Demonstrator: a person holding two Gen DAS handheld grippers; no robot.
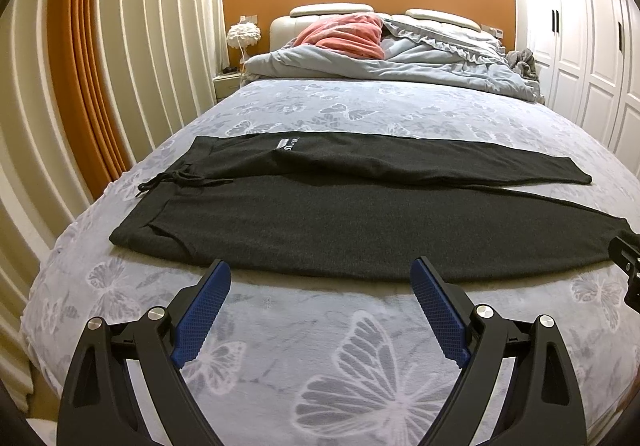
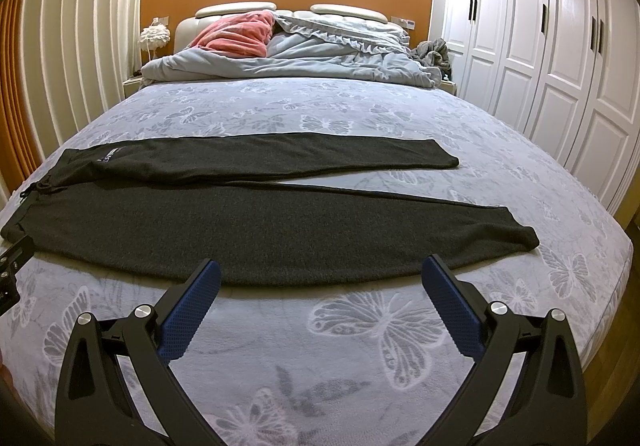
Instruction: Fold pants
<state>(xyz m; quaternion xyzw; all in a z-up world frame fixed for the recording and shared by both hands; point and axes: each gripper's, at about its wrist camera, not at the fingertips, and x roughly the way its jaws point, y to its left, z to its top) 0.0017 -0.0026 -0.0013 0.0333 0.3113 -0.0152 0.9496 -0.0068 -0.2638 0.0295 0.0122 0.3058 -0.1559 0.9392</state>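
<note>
Right now the bed [image 1: 280,326], with its butterfly-print cover, fills both views, and a bunched grey duvet [image 1: 400,62] with a pink blanket [image 1: 344,32] sits at the top centre of each frame. Across the middle of the frame lie the pants [image 1: 340,230], dark grey and spread flat: waistband toward the left, both legs running out to the right, and a narrow wedge of cover showing between the legs near the cuffs. The drawstring [image 1: 176,180] trails off the waist at centre left of the left wrist view.

My left gripper [image 1: 322,274] hangs just short of the near edge of the near leg, jaws spread wide with nothing between them. My right gripper [image 2: 322,272] sits the same way farther along that leg, also wide apart and empty.

I judge the first fold is to bring one leg over the other. To do it well, I would slide each lower finger under the near hem so only that leg is caught, close firmly, lift both ends level, and carry the leg across until its edges meet the far leg [image 2: 280,158], keeping the cloth taut between the grippers so it does not sag or wrinkle.
</note>
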